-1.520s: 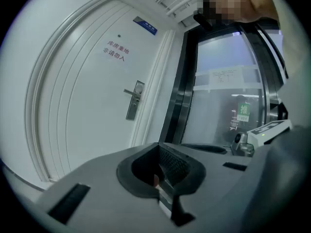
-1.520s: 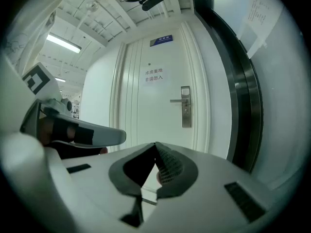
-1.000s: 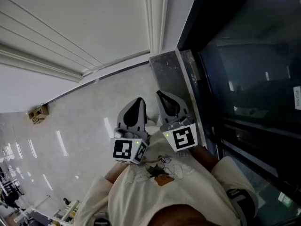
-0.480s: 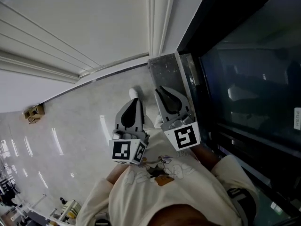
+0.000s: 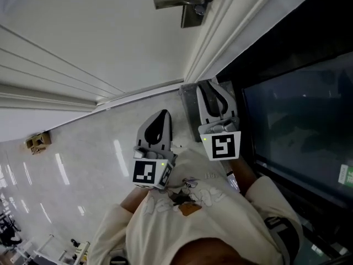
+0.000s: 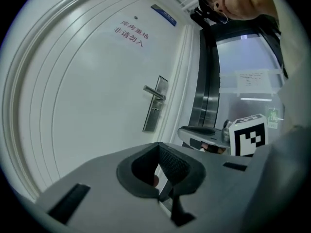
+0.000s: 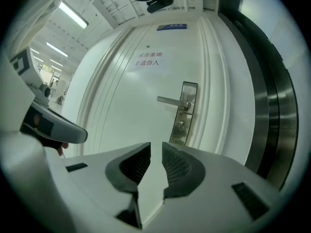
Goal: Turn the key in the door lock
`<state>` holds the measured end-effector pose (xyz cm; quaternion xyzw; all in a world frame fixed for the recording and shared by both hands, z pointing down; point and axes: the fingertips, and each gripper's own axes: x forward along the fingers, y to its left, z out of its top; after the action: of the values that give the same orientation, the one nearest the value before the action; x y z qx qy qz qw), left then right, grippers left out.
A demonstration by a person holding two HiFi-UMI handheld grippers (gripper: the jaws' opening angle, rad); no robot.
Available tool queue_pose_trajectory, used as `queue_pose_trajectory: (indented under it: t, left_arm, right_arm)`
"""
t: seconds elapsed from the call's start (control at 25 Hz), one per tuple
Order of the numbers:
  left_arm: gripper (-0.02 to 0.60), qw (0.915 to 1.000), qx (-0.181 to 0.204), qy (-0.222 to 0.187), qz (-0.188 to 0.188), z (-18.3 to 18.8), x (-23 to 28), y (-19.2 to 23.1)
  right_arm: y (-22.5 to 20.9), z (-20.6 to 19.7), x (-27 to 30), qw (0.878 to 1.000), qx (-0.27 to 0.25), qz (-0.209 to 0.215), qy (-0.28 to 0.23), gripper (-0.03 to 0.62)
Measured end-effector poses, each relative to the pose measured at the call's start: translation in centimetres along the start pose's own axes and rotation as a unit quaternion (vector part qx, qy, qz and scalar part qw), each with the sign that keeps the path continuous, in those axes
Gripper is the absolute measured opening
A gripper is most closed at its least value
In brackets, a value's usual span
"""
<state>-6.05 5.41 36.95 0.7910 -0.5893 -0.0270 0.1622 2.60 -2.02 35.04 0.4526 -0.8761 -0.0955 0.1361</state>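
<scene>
Door lock (image 7: 183, 113) is a narrow metal plate near the right-hand edge of the white door (image 7: 121, 110), with its long axis running up and down. Its lever handle (image 7: 170, 100) juts out level towards the door's middle. A small round cylinder sits below the handle, but it is too small to tell whether a key stands in it.

The right hand-held gripper (image 7: 156, 144) is aimed at the door. In the right gripper view the plate lies ahead of it, a little above and to the right of the slot between its jaws. Those jaws are opening: a slim gap shows between the ribbed pads, with only bare door seen through it.

The left hand-held gripper (image 6: 158, 144) has its pads together on nothing, and the plate appears straight above them in the left gripper view.

In the head view the right one reaches closer to the lock, though both are well apart from it. I judge the right one likelier to take the key, and it would need to go forward and slightly up to reach the cylinder.
</scene>
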Motion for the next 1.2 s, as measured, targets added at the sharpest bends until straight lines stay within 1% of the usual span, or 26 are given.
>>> queue_pose_trajectory:
  t: [0.08, 0.2, 0.32, 0.4, 0.48, 0.6, 0.68, 0.84, 1.04, 1.2]
  left_arm:
    - [0.006, 1.0, 0.002, 0.002, -0.009, 1.0, 1.2, 1.8]
    - [0.006, 0.9998, -0.002, 0.01, -0.016, 2.0, 3.0, 3.8]
    - [0.006, 0.9996, -0.008, 0.014, -0.022, 2.9, 4.5, 4.6]
    - [0.006, 0.9995, -0.008, 0.016, -0.027, 3.3, 5.5, 4.8]
    - [0.006, 0.9993, -0.009, 0.019, -0.032, 3.5, 6.4, 4.7]
    - [0.006, 0.9991, -0.006, 0.019, -0.038, 3.8, 7.4, 4.4]
    - [0.006, 0.999, -0.005, 0.018, -0.041, 3.9, 8.1, 4.4]
    - [0.006, 0.9988, -0.002, 0.018, -0.046, 4.2, 9.1, 4.0]
    - [0.006, 0.9986, 0.003, 0.017, -0.051, 4.4, 10.0, 3.4]
    - [0.006, 0.9988, 0.002, 0.016, -0.046, 4.4, 10.5, 3.6]
  right_arm:
    - [-1.1, 1.3, 2.6, 0.999, -0.025, -0.024, 0.001, 0.068]
    - [-2.7, 2.6, 5.9, 0.997, -0.048, -0.054, 0.007, 0.077]
    - [-4.2, 3.1, 8.2, 0.994, -0.077, -0.071, 0.027, 0.091]
    - [-5.1, 3.6, 9.8, 0.99, -0.112, -0.082, 0.027, 0.111]
    - [-5.7, 4.2, 10.9, 0.983, -0.158, -0.09, 0.025, 0.126]
    - [-6.5, 4.9, 12.1, 0.967, -0.232, -0.103, 0.025, 0.126]
    - [-7.0, 5.3, 12.9, 0.957, -0.266, -0.109, 0.025, 0.126]
    - [-7.9, 5.9, 14.2, 0.943, -0.31, -0.117, 0.033, 0.126]
    - [-8.6, 6.0, 15.4, 0.921, -0.366, -0.122, 0.045, 0.121]
    - [-8.9, 5.7, 16.2, 0.915, -0.382, -0.124, 0.045, 0.121]
